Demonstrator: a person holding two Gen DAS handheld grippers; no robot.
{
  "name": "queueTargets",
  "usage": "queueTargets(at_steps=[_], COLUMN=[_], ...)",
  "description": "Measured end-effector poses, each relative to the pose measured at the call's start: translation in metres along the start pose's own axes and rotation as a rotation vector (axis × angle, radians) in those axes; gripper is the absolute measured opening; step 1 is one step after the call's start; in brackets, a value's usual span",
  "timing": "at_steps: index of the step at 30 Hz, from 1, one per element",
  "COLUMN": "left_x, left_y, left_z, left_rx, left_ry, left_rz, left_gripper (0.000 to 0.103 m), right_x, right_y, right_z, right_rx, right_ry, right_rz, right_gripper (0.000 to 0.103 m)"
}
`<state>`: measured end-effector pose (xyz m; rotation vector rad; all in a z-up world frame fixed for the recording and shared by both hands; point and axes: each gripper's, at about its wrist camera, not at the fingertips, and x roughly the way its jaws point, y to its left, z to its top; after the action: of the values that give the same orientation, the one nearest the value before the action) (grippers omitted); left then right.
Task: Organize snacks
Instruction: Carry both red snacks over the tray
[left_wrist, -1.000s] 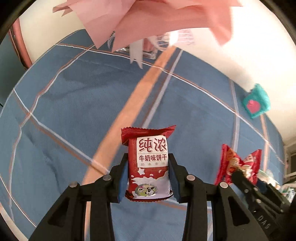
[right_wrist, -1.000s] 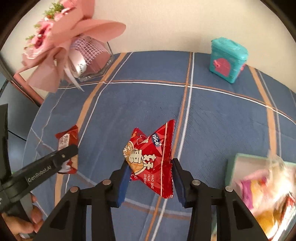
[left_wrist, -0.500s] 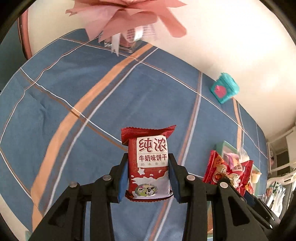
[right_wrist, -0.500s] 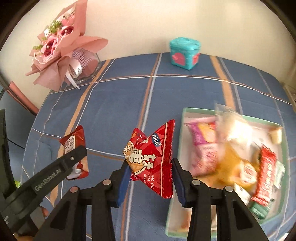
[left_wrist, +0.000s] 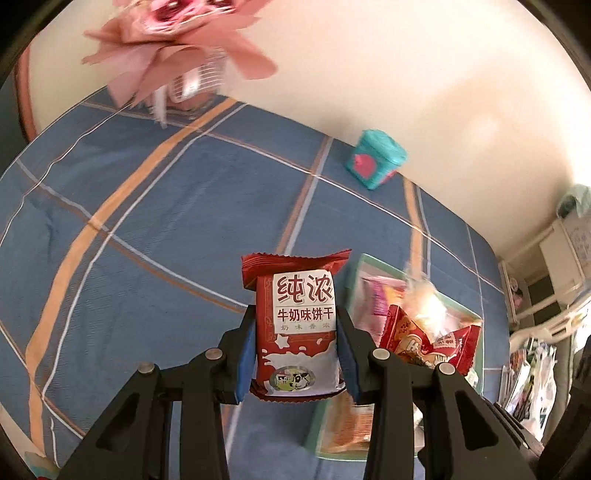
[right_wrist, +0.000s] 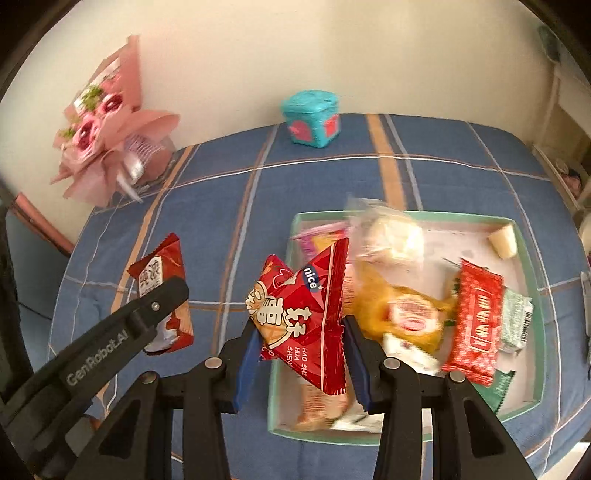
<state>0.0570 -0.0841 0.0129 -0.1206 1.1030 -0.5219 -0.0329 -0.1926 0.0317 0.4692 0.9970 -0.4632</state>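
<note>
The left gripper (left_wrist: 297, 345) was clamped on an upright red milk-biscuit packet (left_wrist: 298, 328), its blue pads pressing the packet's two sides, held in the air above the blue checked cloth (left_wrist: 155, 229). The right gripper (right_wrist: 301, 347) was closed the same way on a red peanut packet (right_wrist: 301, 317), tilted with one corner pointing up, hanging over the near left edge of the green-rimmed tray (right_wrist: 532, 295). From the right wrist, the left gripper reached in from the lower left, well apart from the tray, and its finger covered the lower part of the biscuit packet. Beyond and to the right of the right gripper the tray held loose snacks: a yellow packet (right_wrist: 402, 314), a long red packet (right_wrist: 476, 325), a pale packet (right_wrist: 391, 236) smeared by blur, and a small cream piece (right_wrist: 503, 242) in the far corner. The peanut packet and the right gripper's fingers hid the tray's near left contents. Far ahead, a teal box (right_wrist: 312, 118) stood by the wall, and a pink bouquet (right_wrist: 107, 136) leaned at the far left. From the left wrist, the tray was blurred and half covered by the peanut packet
</note>
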Motion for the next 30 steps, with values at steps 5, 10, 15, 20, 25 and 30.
queueTargets(at_steps=[5, 10, 15, 20, 25, 30], left_x=[0.008, 0.017, 0.028, 0.048, 0.070, 0.080], left_y=[-0.033, -0.064, -0.085, -0.098, -0.103, -0.107], left_z=[-0.005, -0.009, -0.012, -0.016, -0.021, -0.027], left_rx=[0.067, 0.142, 0.208, 0.251, 0.278, 0.289], left_ry=[0.023, 0.039, 0.043, 0.076, 0.109, 0.128], left_rz=[-0.036, -0.072, -0.067, -0.054, -0.032, -0.041], left_gripper=[0.041, 0.041, 0.041, 0.041, 0.041, 0.041], right_x=[-0.008, -0.011, -0.012, -0.008, 0.004, 0.017], right_y=[-0.045, -0.095, -0.126, -0.143, -0.151, -0.157], right_z=[0.006, 0.008, 0.008, 0.010, 0.013, 0.014], right_rx=[0.084, 0.196, 0.265, 0.299, 0.310, 0.321], right_ry=[-0.022, -0.025, -0.021, -0.020, -0.016, -0.001], right_rz=[-0.037, -0.071, -0.080, -0.061, -0.051, -0.040], right_gripper=[0.046, 0.046, 0.046, 0.046, 0.046, 0.046])
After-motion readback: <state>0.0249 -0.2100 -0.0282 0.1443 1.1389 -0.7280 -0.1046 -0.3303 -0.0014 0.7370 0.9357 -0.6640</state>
